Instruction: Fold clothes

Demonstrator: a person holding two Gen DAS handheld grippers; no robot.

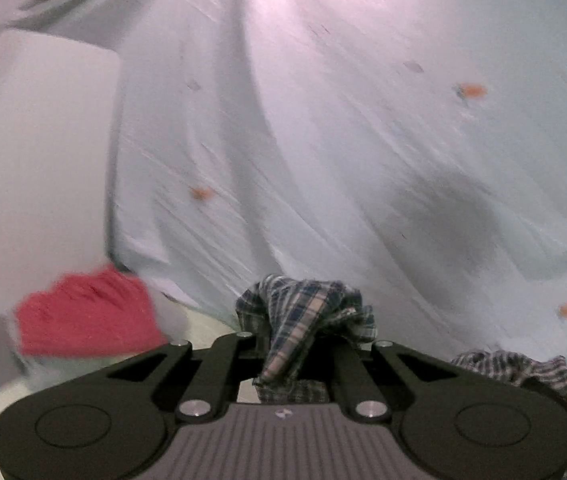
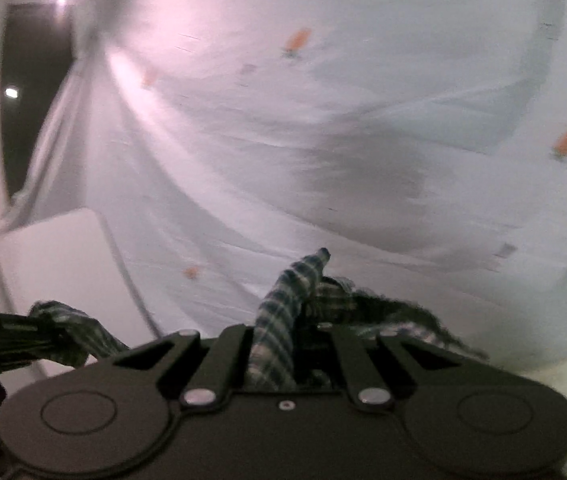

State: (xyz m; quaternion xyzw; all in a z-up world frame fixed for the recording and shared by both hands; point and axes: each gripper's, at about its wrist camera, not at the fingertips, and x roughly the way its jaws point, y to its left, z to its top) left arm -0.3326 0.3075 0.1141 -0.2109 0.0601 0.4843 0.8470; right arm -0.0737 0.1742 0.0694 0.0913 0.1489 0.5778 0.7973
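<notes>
In the left wrist view, the left gripper (image 1: 291,344) has its jaws clamped together on a bunched fold of a plaid garment (image 1: 303,316), dark blue, white and beige in checks. The cloth stands up in a crumpled peak between the jaws and hangs down behind them. A further part of the same checked cloth shows at the lower right edge of the picture. Behind it, a pale sheet (image 1: 343,140) with small orange motifs fills most of the view, with long creases and a grey shadow on it. At the left lies a white pillow (image 1: 43,168), and just below it a red cloth (image 1: 87,316), blurred. The whole picture is smeared by motion.

In the right wrist view, the right gripper (image 2: 295,344) also has its jaws closed on the plaid garment (image 2: 283,320); a twisted strip of it rises between the jaws and points up to the right. More of the cloth spreads to the right behind the gripper, and another stretch runs toward the lower left edge. The pale sheet (image 2: 323,120) with orange motifs is again behind, and the white pillow (image 2: 63,264) lies at the left. A dark opening (image 2: 31,100) shows at the upper left.
</notes>
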